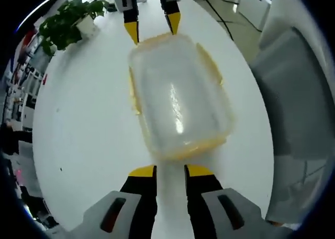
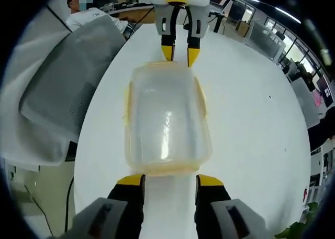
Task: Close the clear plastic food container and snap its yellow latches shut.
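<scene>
You have the clear container (image 1: 180, 95) lying on the white surface (image 1: 84, 118), its long axis running from your left gripper (image 1: 170, 171) to your right gripper (image 2: 170, 180). Both pairs of jaws stand apart, holding nothing, one at each short end.

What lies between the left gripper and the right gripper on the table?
The clear container, lid on, lies between the left gripper and right gripper on the white table; both views show it.
</scene>
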Available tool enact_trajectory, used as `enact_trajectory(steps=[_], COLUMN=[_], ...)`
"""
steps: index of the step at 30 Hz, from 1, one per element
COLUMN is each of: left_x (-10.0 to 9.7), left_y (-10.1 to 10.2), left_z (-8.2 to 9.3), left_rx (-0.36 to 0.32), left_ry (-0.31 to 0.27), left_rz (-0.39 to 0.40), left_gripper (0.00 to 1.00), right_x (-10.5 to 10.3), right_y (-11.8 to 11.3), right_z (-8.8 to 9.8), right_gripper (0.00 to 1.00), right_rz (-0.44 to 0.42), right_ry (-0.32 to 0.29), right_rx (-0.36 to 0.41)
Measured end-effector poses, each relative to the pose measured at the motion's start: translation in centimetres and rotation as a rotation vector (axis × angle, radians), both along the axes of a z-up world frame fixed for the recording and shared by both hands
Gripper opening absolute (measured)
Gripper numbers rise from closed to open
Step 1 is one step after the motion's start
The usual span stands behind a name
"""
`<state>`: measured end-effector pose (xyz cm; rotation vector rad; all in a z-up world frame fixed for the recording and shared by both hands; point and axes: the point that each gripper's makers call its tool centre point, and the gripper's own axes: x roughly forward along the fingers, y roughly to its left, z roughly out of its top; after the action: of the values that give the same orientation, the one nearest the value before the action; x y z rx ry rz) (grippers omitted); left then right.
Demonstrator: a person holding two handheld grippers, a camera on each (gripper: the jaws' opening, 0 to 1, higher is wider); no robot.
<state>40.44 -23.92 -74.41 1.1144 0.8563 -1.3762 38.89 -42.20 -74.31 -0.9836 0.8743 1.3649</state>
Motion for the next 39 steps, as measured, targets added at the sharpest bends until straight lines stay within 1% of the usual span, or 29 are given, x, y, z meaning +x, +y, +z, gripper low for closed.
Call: enact_trajectory(steps=[7, 9, 11, 12, 13, 14, 16, 18, 19, 20, 23, 26, 27, 28, 29, 30, 32, 33, 34, 35, 36, 37, 38, 39], left_x=[-1.0, -1.2, -1.2, -1.2, -1.6, -1.7, -1.9, -2.6, -2.8, -2.8, -3.3, -3.4, -3.3, -3.1, -3.0, -2.9, -2.5, -2.2, -1.9, -2.0, -2.1, -2.0, -2.0, -2.0], left_y=[0.2, 0.2, 0.2, 0.2, 0.0, -0.2, -0.1, -0.1, -0.2, -0.2, -0.3, -0.7, -0.6, -0.8, -1.1, -1.1, -1.5, -1.5, -1.5, -1.5, -1.7, -1.7, -1.6, -1.6], left_z=[0.5, 0.6, 0.8, 0.9, 1.0, 1.1, 1.3, 1.2, 1.2, 1.2, 1.2, 1.6, 1.7, 1.8, 2.0, 2.1, 2.4, 2.6, 2.7, 2.7, 2.7, 2.6, 2.4, 2.3], left_rx=[-0.046, -0.053, -0.068, -0.077, -0.103, -0.119, -0.134, -0.157, -0.177, -0.194, -0.227, -0.282, -0.284, -0.307, -0.328, -0.342, -0.387, -0.410, -0.429, -0.437, -0.459, -0.468, -0.473, -0.480], left_ry=[0.045, 0.051, 0.046, 0.053, 0.078, 0.090, 0.106, 0.163, 0.179, 0.182, 0.229, 0.286, 0.284, 0.280, 0.293, 0.306, 0.341, 0.354, 0.360, 0.372, 0.395, 0.405, 0.415, 0.429], left_rz=[0.082, 0.097, 0.117, 0.140, 0.172, 0.198, 0.242, 0.320, 0.353, 0.373, 0.463, 0.604, 0.624, 0.659, 0.688, 0.735, 0.834, 0.901, 0.947, 0.980, 1.020, 1.060, 1.101, 1.144], left_gripper=[0.24, 0.25, 0.26, 0.26, 0.27, 0.28, 0.30, 0.34, 0.35, 0.35, 0.37, 0.41, 0.42, 0.43, 0.44, 0.46, 0.47, 0.47, 0.46, 0.45, 0.46, 0.46, 0.47, 0.47], right_x=[-0.1, 0.0, -0.1, -0.1, 0.0, 0.0, -0.1, -0.4, -0.5, -0.5, -0.4, 0.0, 0.2, 0.2, 0.2, 0.3, 0.5, 0.7, 0.8, 0.9, 0.7, 0.6, 0.7, 1.0], right_y=[-0.1, 0.0, 0.1, 0.1, 0.2, 0.2, 0.5, 0.7, 0.8, 0.9, 1.3, 1.5, 1.6, 1.7, 1.8, 1.8, 1.9, 1.8, 1.7, 1.8, 1.8, 2.0, 2.0, 1.9], right_z=[0.7, 0.8, 1.4, 1.5, 1.7, 1.8, 2.2, 2.4, 2.5, 2.5, 2.7, 3.0, 3.1, 3.1, 3.2, 3.2, 3.4, 3.3, 3.2, 3.2, 3.1, 3.0, 2.9, 2.8], right_gripper=[0.37, 0.39, 0.38, 0.37, 0.38, 0.38, 0.38, 0.39, 0.39, 0.40, 0.41, 0.40, 0.39, 0.39, 0.40, 0.40, 0.40, 0.40, 0.41, 0.41, 0.42, 0.46, 0.48, 0.47], right_rz=[-0.011, -0.019, -0.035, -0.037, -0.044, -0.053, -0.066, -0.073, -0.073, -0.081, -0.110, -0.164, -0.196, -0.209, -0.250, -0.276, -0.311, -0.361, -0.421, -0.437, -0.483, -0.518, -0.576, -0.603], right_ry=[-0.001, -0.003, -0.003, -0.004, -0.007, -0.006, 0.000, 0.006, 0.006, 0.002, 0.000, 0.005, 0.015, 0.019, 0.033, 0.040, 0.036, 0.041, 0.057, 0.058, 0.075, 0.092, 0.102, 0.092], right_rx=[0.007, 0.012, 0.025, 0.031, 0.038, 0.042, 0.059, 0.074, 0.076, 0.080, 0.096, 0.111, 0.124, 0.128, 0.141, 0.144, 0.158, 0.153, 0.147, 0.153, 0.156, 0.164, 0.161, 0.153])
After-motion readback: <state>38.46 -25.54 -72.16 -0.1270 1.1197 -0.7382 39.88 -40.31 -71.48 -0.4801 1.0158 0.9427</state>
